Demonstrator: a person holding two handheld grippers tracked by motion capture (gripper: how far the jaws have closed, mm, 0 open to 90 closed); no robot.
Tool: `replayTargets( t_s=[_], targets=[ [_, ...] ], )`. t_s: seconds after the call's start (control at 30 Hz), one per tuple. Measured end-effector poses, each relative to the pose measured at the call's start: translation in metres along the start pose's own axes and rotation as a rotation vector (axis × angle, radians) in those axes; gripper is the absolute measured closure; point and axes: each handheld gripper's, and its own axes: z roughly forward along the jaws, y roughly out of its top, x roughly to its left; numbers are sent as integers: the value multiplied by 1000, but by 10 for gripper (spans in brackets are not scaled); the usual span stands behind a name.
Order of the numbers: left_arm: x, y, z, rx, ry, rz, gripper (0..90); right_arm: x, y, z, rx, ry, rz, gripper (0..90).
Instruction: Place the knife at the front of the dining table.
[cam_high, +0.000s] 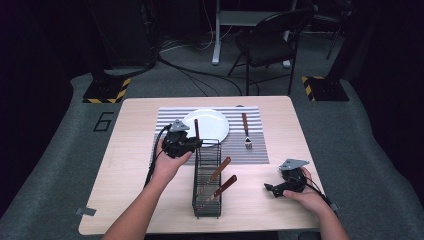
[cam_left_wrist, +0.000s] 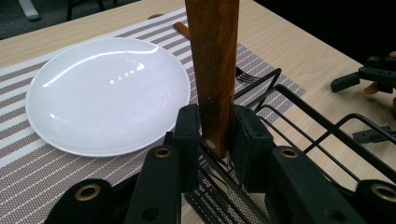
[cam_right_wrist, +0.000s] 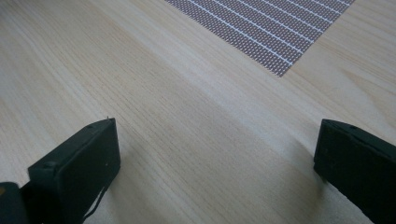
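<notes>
Held item: we see a wooden utensil handle (cam_left_wrist: 214, 70) upright between the L claw's pads, its lower end at the rack's far end, just beside the plate; the business end is hidden, so we can't tell knife or fork.
L claw (cam_left_wrist: 215, 140): clenched on that handle, pads pressing both sides; in the high view it sits at (cam_high: 192, 144).
Rack: we see a black wire cutlery rack (cam_high: 206, 180) mid-worktop, w/ two more wooden-handled utensils (cam_high: 219, 179) leaning inside.
Plate: white plate (cam_left_wrist: 107, 93) on the striped placemat (cam_high: 260, 142), left of the rack's far end.
Fork: wooden-handled fork (cam_high: 246, 131) flat on the mat, right of the plate, tines toward us.
R claw (cam_high: 270, 189): released, jaws wide apart w/ nothing between, low over bare worktop (cam_right_wrist: 187, 121), well apart from the rack.
Hands: L hand (cam_high: 170, 162) grips its tool near the rack; R hand (cam_high: 306, 195) at the worktop's near right.
</notes>
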Motion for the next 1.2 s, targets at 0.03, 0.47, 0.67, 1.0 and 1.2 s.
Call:
replayTargets(
  t_s=[0.03,0.47,0.67,1.0,1.2],
  targets=[
    [0,0,0,2,4,1,734,0,0,0,0,0,0,0],
    [-5,-3,-7,-10,8,19,774,0,0,0,0,0,0,0],
    [-5,0,-9,-12,-1,22,774,0,0,0,0,0,0,0],
    [-9,12,-18,-34,-18,35,774,0,0,0,0,0,0,0],
    [-12,21,-26,-53,-29,29,775,0,0,0,0,1,0,0]
  ],
)
